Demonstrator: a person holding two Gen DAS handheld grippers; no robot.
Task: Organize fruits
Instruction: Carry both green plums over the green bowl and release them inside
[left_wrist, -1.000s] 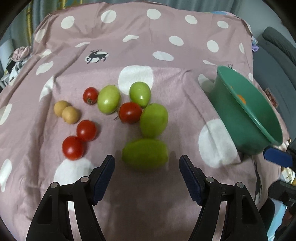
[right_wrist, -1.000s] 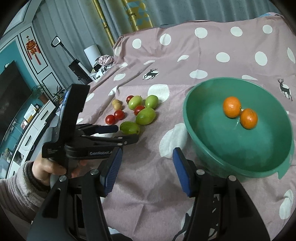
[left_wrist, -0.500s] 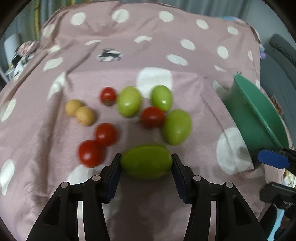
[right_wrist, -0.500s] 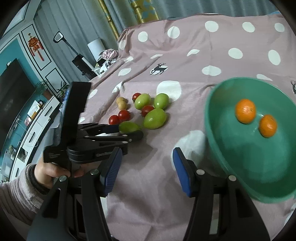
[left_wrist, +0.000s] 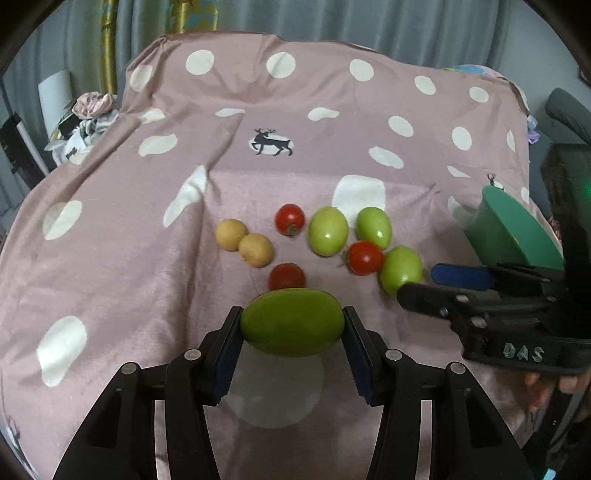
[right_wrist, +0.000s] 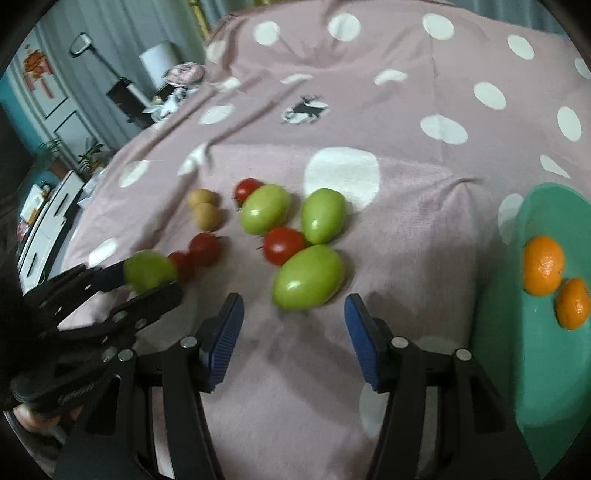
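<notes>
Fruits lie clustered on the pink dotted bedspread (left_wrist: 110, 229), and one long green fruit (left_wrist: 291, 322) sits clamped end to end in my left tongs (left_wrist: 291, 325), lifted just clear of the cloth. My right tongs (right_wrist: 293, 325) stand empty and parted, jaws on either side of the nearest green tomato (right_wrist: 308, 276) but short of it, not touching. The green bowl (right_wrist: 517, 369) to the right holds two oranges (right_wrist: 543, 264).

I judge these fruits light and fairly firm, but smooth and rounded, so they can squirt out of a hard pinch. I would take each across its widest belly with gentle pressure. The ripe red tomatoes (right_wrist: 282, 244) look softer and easier to bruise. Both tan fruits (left_wrist: 242, 240) are small and may roll.

Motion blur smears the right wrist view, so the held fruit's outline is vague there. One red tomato (left_wrist: 286, 276) is half hidden behind my held fruit in the left wrist view. Only the bowl's edge shows there, behind the other tongs.
</notes>
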